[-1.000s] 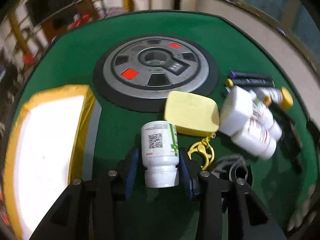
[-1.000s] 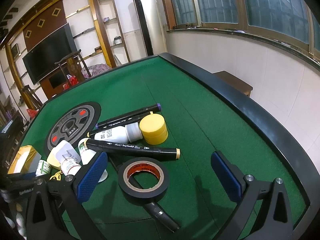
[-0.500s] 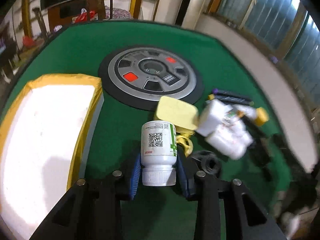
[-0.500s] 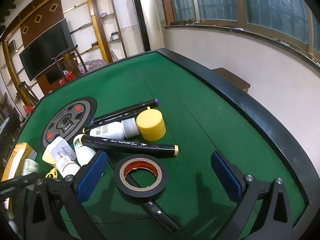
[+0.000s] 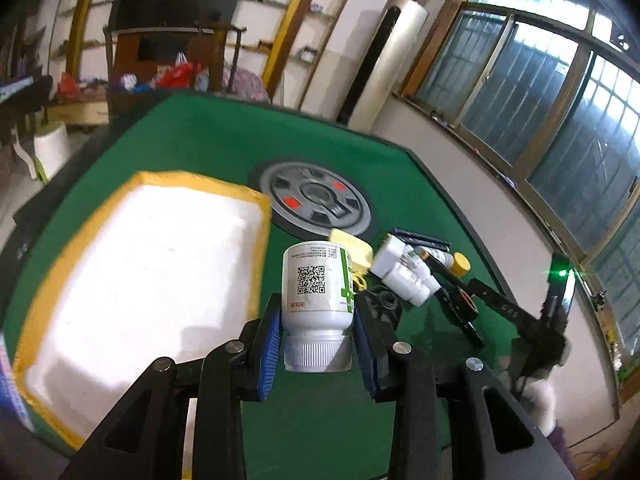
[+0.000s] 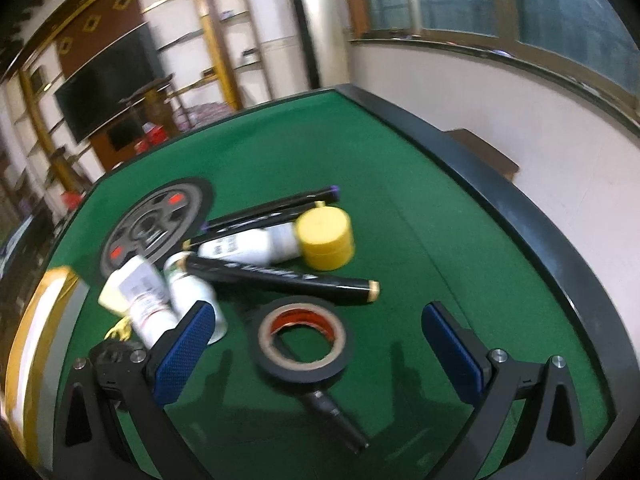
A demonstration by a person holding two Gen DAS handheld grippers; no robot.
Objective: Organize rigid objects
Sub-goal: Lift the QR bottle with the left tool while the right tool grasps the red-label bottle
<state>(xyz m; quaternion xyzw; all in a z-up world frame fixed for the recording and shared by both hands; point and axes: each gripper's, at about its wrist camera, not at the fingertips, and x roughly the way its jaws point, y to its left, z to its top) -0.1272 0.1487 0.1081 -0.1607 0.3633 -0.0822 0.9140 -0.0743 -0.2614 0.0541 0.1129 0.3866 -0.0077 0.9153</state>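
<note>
My left gripper [image 5: 318, 334] is shut on a white pill bottle [image 5: 317, 292] with a QR label, held cap-down above the green table. A yellow-rimmed white tray [image 5: 144, 280] lies to its left. My right gripper [image 6: 320, 354] is open and empty, just in front of a roll of black tape [image 6: 304, 338]. Beyond the tape lie a black marker [image 6: 280, 278], white bottles [image 6: 248, 246], a yellow jar [image 6: 326, 238] and more markers [image 6: 276, 206]. The right gripper also shows in the left wrist view [image 5: 464, 304], far right.
A round grey wheel-patterned mat [image 5: 316, 204] lies mid-table. A pale yellow block [image 5: 350, 242] and a yellow clip [image 6: 120, 328] sit beside the bottles. The table has a raised black rim [image 6: 520, 216]; a wall and windows stand beyond it.
My left gripper has lifted the pill bottle and tilted up, with the tray now closer on the left. My right gripper has shifted slightly toward the tape.
</note>
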